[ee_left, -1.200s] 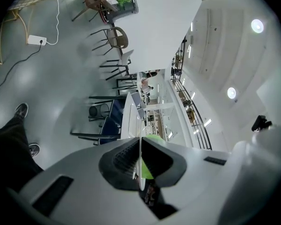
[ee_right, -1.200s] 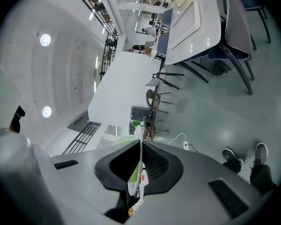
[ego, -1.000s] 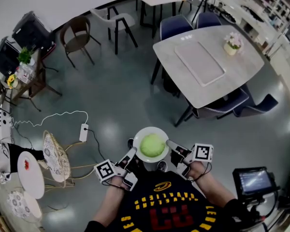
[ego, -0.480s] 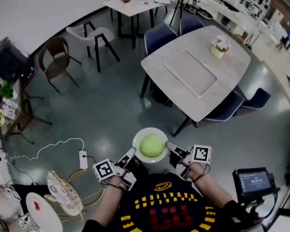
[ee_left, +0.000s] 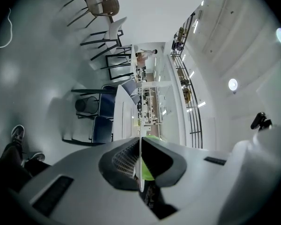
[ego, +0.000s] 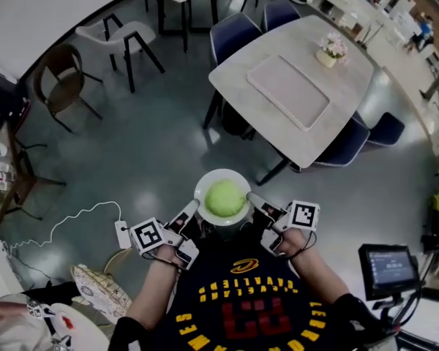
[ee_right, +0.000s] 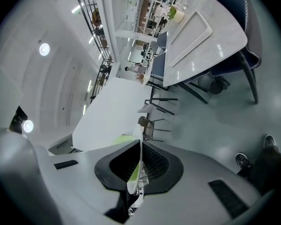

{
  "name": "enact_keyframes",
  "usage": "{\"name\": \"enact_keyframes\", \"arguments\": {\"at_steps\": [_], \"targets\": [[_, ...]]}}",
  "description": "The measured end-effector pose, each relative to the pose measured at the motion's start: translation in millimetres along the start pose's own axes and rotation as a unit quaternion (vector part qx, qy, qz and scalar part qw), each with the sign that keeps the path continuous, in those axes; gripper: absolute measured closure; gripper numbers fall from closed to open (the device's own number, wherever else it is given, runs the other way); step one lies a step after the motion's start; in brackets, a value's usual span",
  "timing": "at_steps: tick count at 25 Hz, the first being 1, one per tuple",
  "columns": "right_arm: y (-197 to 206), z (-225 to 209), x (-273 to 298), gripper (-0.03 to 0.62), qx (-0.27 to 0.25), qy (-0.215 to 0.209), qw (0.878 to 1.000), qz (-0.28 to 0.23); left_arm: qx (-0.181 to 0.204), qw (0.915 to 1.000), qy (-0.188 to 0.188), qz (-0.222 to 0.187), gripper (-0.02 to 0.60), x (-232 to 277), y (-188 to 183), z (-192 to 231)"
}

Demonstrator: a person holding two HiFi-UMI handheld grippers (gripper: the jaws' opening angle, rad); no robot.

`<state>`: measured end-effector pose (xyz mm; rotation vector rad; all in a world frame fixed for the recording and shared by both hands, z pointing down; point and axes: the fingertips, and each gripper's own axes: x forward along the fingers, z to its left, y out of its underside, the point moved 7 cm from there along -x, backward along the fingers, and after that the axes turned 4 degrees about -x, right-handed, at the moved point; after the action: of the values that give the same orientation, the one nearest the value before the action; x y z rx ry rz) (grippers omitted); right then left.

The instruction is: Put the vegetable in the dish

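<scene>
A white dish (ego: 203, 188) carries a round pale-green vegetable (ego: 224, 198) and hangs in the air in front of the person's chest. My left gripper (ego: 193, 208) is shut on the dish's left rim, my right gripper (ego: 254, 199) on its right rim. In the left gripper view the rim (ee_left: 140, 165) shows edge-on, pinched in the left gripper (ee_left: 140, 146), with green vegetable (ee_left: 149, 171) behind it. The right gripper view shows the same: the rim (ee_right: 136, 170) clamped by the right gripper (ee_right: 140, 146), vegetable (ee_right: 123, 138) to its left.
Ahead stands a grey table (ego: 353, 79) with a flat tray (ego: 287, 90) and a flower pot (ego: 326, 52). Blue chairs (ego: 234, 34) surround it. A white chair (ego: 121, 34) and a brown chair (ego: 58, 85) stand at the left. A power strip (ego: 122, 234) lies on the floor; a monitor (ego: 386, 266) stands at the right.
The whole view has shifted: the table and chairs now lie nearer and the left-side furniture has slid out of view. Both grippers still hold the dish the same way.
</scene>
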<state>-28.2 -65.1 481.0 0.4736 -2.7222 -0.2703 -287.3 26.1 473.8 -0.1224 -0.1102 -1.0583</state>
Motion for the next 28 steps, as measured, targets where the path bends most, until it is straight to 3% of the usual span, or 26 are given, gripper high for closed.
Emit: {"name": "enact_keyframes", "arguments": {"at_steps": [3, 7, 13, 19, 28], "targets": [[-9, 10, 19, 0.576, -0.001, -0.003, 1.0, 0.002, -0.014, 0.9997, 0.019, 0.006, 0.566, 10, -19, -3], [-14, 0, 35, 0.576, 0.009, -0.002, 1.0, 0.01, -0.022, 0.9996, 0.014, 0.003, 0.566, 16, -28, 9], [-26, -21, 64, 0.576, 0.003, -0.034, 0.999, 0.037, -0.009, 0.9992, 0.013, -0.035, 0.566, 22, -37, 20], [-97, -7, 120, 0.576, -0.006, -0.048, 0.997, 0.067, -0.004, 0.9973, 0.009, -0.072, 0.566, 65, -94, -3], [-196, -29, 137, 0.576, -0.015, -0.053, 0.996, 0.072, -0.008, 0.997, 0.009, -0.076, 0.566, 161, -117, -13]]}}
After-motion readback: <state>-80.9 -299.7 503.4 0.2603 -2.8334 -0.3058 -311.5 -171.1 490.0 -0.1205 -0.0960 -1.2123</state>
